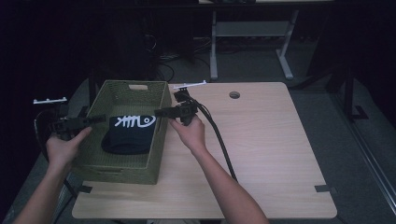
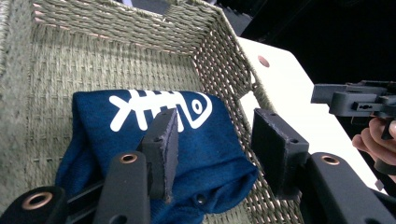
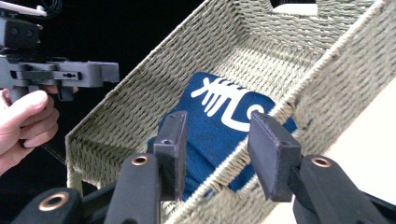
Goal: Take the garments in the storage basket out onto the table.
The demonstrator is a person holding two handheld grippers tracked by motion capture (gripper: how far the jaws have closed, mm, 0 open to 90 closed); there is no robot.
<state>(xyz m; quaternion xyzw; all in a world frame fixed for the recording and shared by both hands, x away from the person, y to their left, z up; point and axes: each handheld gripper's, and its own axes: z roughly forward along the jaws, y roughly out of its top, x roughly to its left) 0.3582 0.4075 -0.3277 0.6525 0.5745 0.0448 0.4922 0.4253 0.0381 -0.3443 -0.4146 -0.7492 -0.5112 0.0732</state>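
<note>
the left gripper point(image 1: 95, 119) hangs at the left rim of the basket point(image 1: 161, 135), held in the left hand point(image 1: 63, 147), pointing inward across the rim. its jaws stand apart with nothing between the pads point(image 2: 164, 149); in the left gripper view the cloth point(image 2: 187, 154) lies below and beyond them, untouched.

the cloth point(image 1: 130, 135), dark blue with a white fishbone print, lies folded on the basket's floor, near the middle and somewhat toward the right wall. its long axis seems to run front to back along the basket, print end farthest from the person, so both grippers face its long sides rather than its ends.

the right gripper point(image 1: 161, 112) sits over the right rim, in the right hand point(image 1: 189, 133), aimed back toward the left one. its jaws are also parted and empty; in the right gripper view the basket wall crosses between the pads point(image 3: 273, 156) and the cloth point(image 3: 219, 116) behind it.

the cloth lies lower than both tools and between them, a little nearer the right gripper. judging by this, either hand would need to drop inside the walls to reach it, and the right has the shorter way down.
</note>
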